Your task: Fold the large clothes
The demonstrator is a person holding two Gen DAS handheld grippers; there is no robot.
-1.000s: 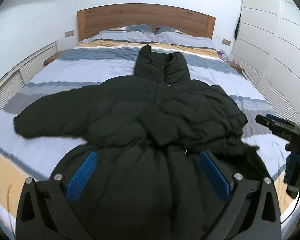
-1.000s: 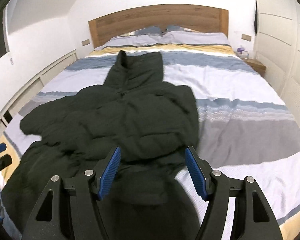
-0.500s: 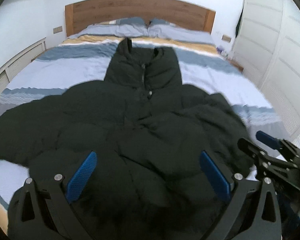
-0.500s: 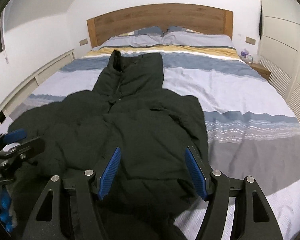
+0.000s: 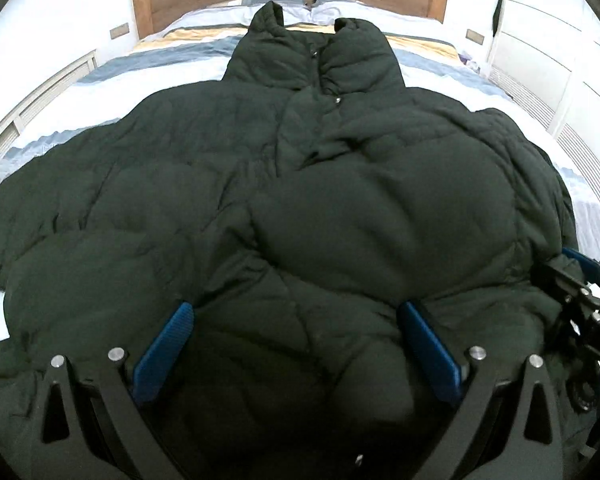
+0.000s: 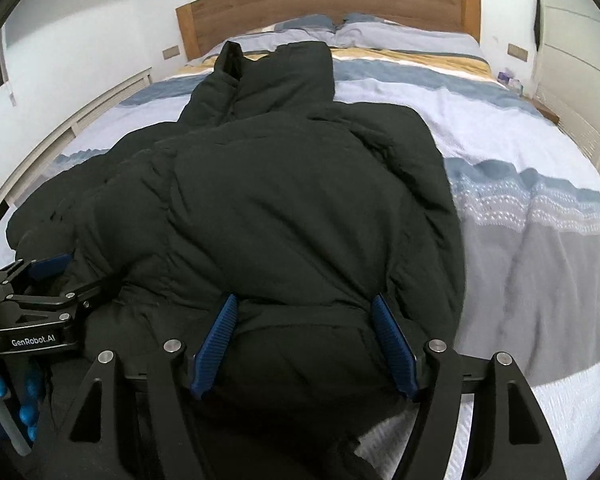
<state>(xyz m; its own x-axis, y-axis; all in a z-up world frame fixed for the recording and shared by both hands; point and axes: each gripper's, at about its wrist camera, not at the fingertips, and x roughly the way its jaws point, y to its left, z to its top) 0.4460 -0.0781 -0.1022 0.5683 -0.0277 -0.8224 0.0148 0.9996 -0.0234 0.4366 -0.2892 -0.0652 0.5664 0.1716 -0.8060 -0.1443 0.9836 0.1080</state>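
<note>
A dark puffer jacket [image 5: 300, 200] lies front-up on the striped bed [image 6: 520, 200], its collar toward the wooden headboard [image 6: 324, 4] at twelve o'clock and its hem at six o'clock, nearest the person. One sleeve is folded across the chest; the other stretches out toward nine o'clock in the left wrist view. That spread-out lay gives the bulky garment a flat base for folding.

The left gripper [image 5: 296, 320] hangs low over the lower body of the jacket, its blue pads spread wide with padded fabric bulging between them; they look apart rather than pinching, though the fabric seems to touch them. The right gripper [image 6: 304, 316] sits over the jacket's edge toward three o'clock, near the bare bedding; its jaws are opening, with quilted cloth between them but not visibly clamped. Each tool shows at the rim of the other's view, so they work side by side along the hem.

Judging from this, both point steeply down to take the hem, likely for lifting it toward the collar
</note>
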